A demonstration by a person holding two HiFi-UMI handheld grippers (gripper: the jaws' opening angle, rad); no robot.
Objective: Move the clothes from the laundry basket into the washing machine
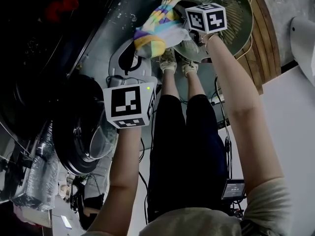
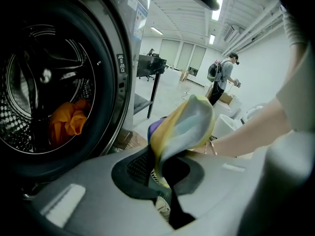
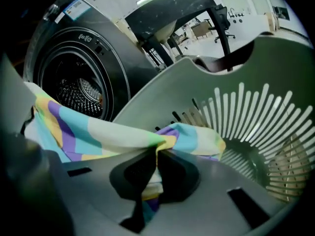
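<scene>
Holding between my two grippers, item one: striped cloth (image 3: 93, 132), pastel bands, strung just above the rim of the laundry basket (image 3: 256, 77) on the side towards the washing machine (image 2: 118, 58). Left gripper (image 2: 165, 191): jaws clenched on one end of the cloth. Right gripper (image 3: 150, 181): jaws clenched on a bunched fold, with a short tail reaching over the basket's slatted wall. Washing machine: door (image 1: 83, 136) swung open, and I see the drum mouth uncovered. Orange garment (image 2: 69, 122): lying low in the drum.
</scene>
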